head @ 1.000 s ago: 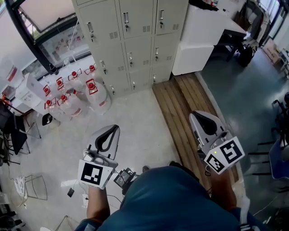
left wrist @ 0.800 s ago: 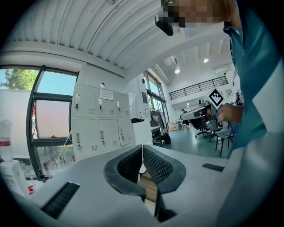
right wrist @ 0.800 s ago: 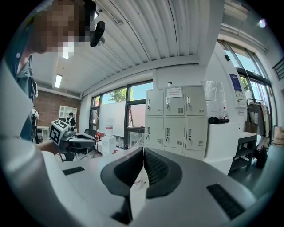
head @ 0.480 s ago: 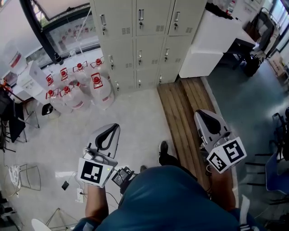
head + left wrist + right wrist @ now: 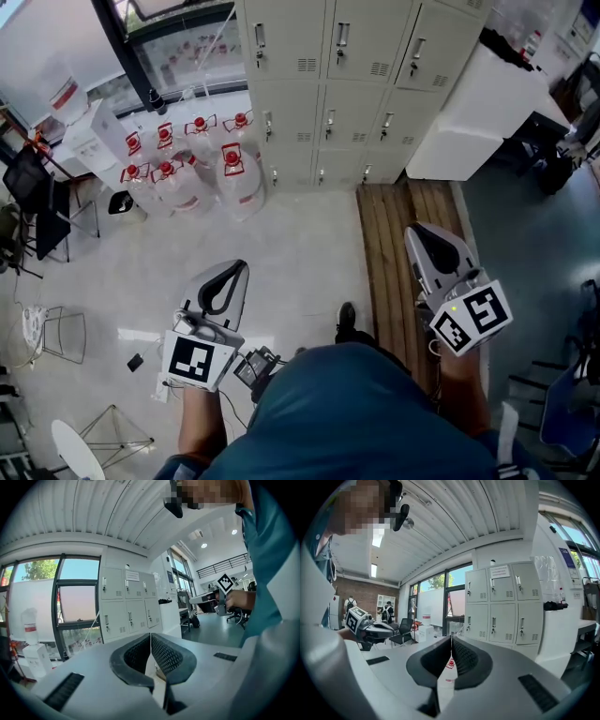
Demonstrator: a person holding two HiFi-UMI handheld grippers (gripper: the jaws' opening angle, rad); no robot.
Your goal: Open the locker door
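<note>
A bank of beige lockers (image 5: 347, 84) stands against the far wall, every door shut, each with a small handle and lock. It also shows in the left gripper view as lockers (image 5: 125, 605) and in the right gripper view as lockers (image 5: 504, 604), some way ahead. My left gripper (image 5: 239, 266) is held over the pale floor, jaws pressed together and empty, as the left gripper view (image 5: 150, 637) confirms. My right gripper (image 5: 418, 231) hovers over the wooden boards, shut and empty too (image 5: 451, 639). Neither touches the lockers.
Several big water bottles (image 5: 202, 164) with red caps stand left of the lockers. A white cabinet (image 5: 469, 112) sits to their right. Wooden boards (image 5: 394, 234) run along the floor. Chairs (image 5: 37, 206) and a window frame (image 5: 131, 56) are on the left. A shoe (image 5: 346, 319) is below.
The lockers and bottles have slid down and to the right in the head view as the person steps toward them. Both grippers stay shut, held out in front.
</note>
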